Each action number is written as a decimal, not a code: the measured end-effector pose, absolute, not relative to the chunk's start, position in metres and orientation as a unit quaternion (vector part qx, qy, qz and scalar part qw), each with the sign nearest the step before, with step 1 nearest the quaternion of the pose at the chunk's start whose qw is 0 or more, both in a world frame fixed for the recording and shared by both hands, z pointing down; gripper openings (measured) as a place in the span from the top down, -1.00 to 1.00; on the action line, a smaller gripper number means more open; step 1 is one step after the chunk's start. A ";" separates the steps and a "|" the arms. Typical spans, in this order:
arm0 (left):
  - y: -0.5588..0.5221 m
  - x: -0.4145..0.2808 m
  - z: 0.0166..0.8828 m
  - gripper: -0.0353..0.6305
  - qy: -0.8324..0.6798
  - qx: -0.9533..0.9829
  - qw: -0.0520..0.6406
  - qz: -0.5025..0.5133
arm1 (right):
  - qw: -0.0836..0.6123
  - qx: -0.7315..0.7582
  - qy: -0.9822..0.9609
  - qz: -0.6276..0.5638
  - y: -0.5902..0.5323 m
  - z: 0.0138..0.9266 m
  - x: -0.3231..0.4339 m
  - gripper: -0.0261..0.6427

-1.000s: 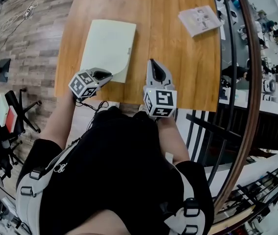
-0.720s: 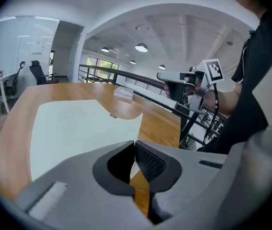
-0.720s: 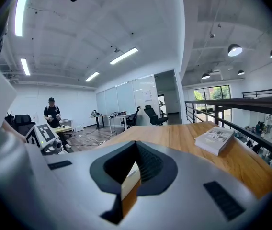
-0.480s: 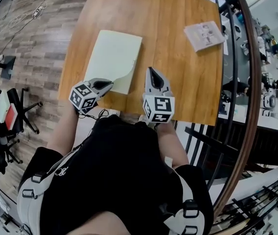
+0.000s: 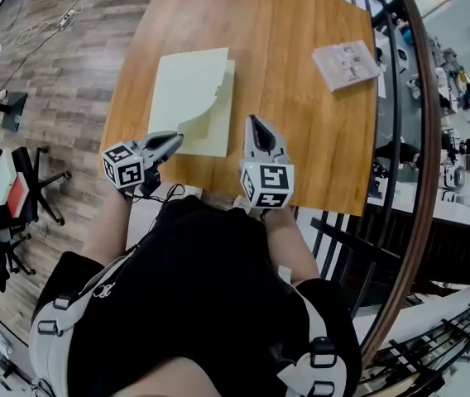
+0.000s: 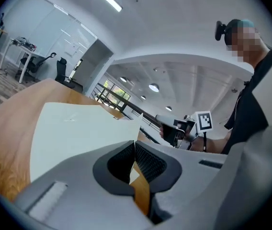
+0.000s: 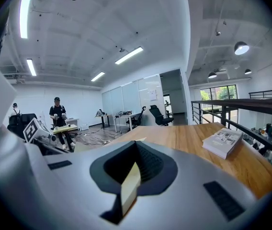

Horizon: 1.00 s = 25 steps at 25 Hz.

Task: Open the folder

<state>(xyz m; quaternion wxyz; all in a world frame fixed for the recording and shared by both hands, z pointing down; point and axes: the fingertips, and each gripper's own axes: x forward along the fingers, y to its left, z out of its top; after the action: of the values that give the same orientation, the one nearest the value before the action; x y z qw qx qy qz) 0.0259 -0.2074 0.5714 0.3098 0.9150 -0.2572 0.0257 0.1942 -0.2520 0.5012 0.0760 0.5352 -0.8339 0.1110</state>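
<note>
Lower centre: left gripper (image 5: pixel 174 138), jaws clamped on the folder (image 5: pixel 221 131) cover (image 5: pixel 187 89) corner, holds it raised for opening; right gripper (image 5: pixel 254 122), jaws closed and empty, hovers beside over the table (image 5: pixel 301 114).

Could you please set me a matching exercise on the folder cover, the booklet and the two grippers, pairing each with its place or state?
1 pale green card folder cover
2 white printed booklet
3 left gripper
4 right gripper

A lies flat near the far right corner of the wooden table
B jaws together, over bare wood to the cover's right
C raised and curled at its near corner
D shut on the cover's near corner

Pairs: 1-C, 2-A, 3-D, 4-B
</note>
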 end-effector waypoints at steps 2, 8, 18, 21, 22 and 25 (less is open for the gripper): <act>-0.209 0.019 0.557 0.87 -0.272 0.912 0.306 0.005 | 0.076 0.534 -0.835 0.110 -0.252 0.500 0.195 0.90; -0.208 -0.025 0.527 0.87 -0.350 0.891 0.284 -0.053 | 0.076 0.527 -0.839 0.113 -0.252 0.504 0.189 0.90; -0.208 -0.145 0.512 0.87 -0.513 0.788 0.288 -0.181 | 0.083 0.495 -0.858 0.112 -0.254 0.506 0.158 0.90; -0.205 -0.180 0.525 0.87 -0.583 0.752 0.268 -0.148 | 0.085 0.488 -0.862 0.112 -0.256 0.507 0.151 0.90; -0.204 -0.192 0.532 0.88 -0.611 0.738 0.257 -0.124 | 0.086 0.485 -0.863 0.113 -0.257 0.507 0.149 0.90; -0.202 -0.221 0.551 0.88 -0.675 0.697 0.234 -0.064 | 0.088 0.478 -0.866 0.113 -0.258 0.509 0.141 0.90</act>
<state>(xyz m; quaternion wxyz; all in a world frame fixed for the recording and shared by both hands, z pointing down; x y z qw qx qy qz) -0.2209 -0.2018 0.5509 0.2336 0.6974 -0.6746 -0.0638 0.1409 -0.2577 0.5093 0.0882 0.4783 -0.8664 0.1130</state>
